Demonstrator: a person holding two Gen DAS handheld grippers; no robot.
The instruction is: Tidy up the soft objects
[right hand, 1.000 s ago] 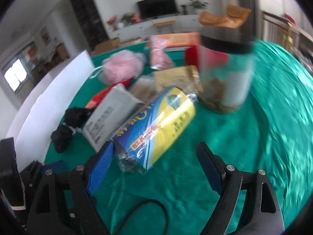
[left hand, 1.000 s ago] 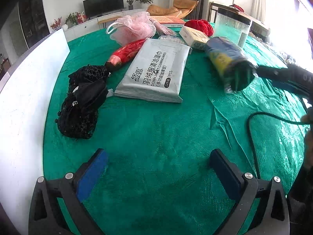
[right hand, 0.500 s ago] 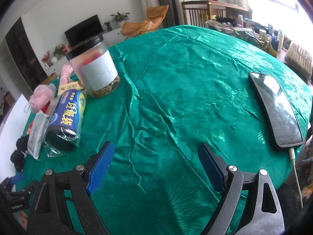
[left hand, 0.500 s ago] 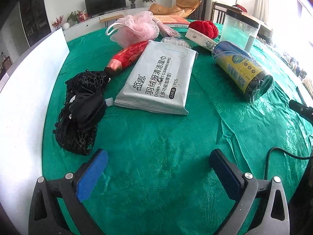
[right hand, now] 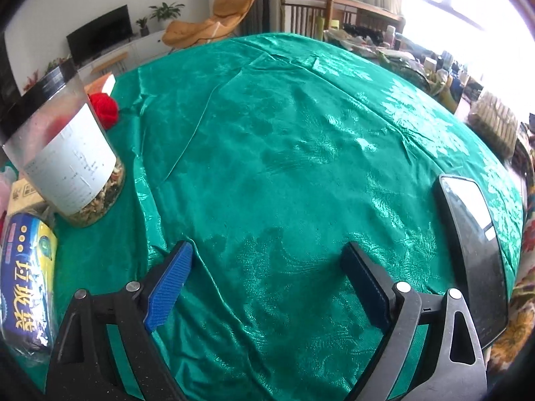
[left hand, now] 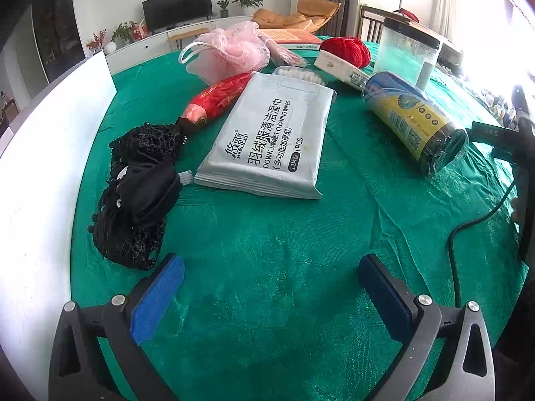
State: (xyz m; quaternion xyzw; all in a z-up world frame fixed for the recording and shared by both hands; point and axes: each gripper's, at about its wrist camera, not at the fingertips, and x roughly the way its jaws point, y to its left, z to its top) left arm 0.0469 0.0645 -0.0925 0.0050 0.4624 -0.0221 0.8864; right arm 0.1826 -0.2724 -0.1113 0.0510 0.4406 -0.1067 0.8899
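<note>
In the left wrist view, a black mesh bundle (left hand: pixel 137 193), a silver wipes pack (left hand: pixel 271 140), a red soft tube (left hand: pixel 217 98), a pink bath pouf (left hand: pixel 230 51) and a red yarn ball (left hand: pixel 347 50) lie on the green tablecloth (left hand: pixel 274 260). A blue-and-yellow bag roll (left hand: pixel 414 120) lies at the right; it also shows in the right wrist view (right hand: pixel 25 280). My left gripper (left hand: pixel 271 287) is open and empty, in front of the mesh bundle. My right gripper (right hand: pixel 267 280) is open and empty over bare cloth (right hand: pixel 284 153).
A white board (left hand: pixel 36 173) stands along the left. A clear jar with a black lid (right hand: pixel 63 153) stands left of the right gripper. A phone (right hand: pixel 474 240) lies at the right table edge. A black cable (left hand: pixel 468 230) runs near the right side.
My right gripper has let go of the bag roll and swung right, now facing open cloth and the phone. The roll rests on the table. My left gripper has barely moved.
</note>
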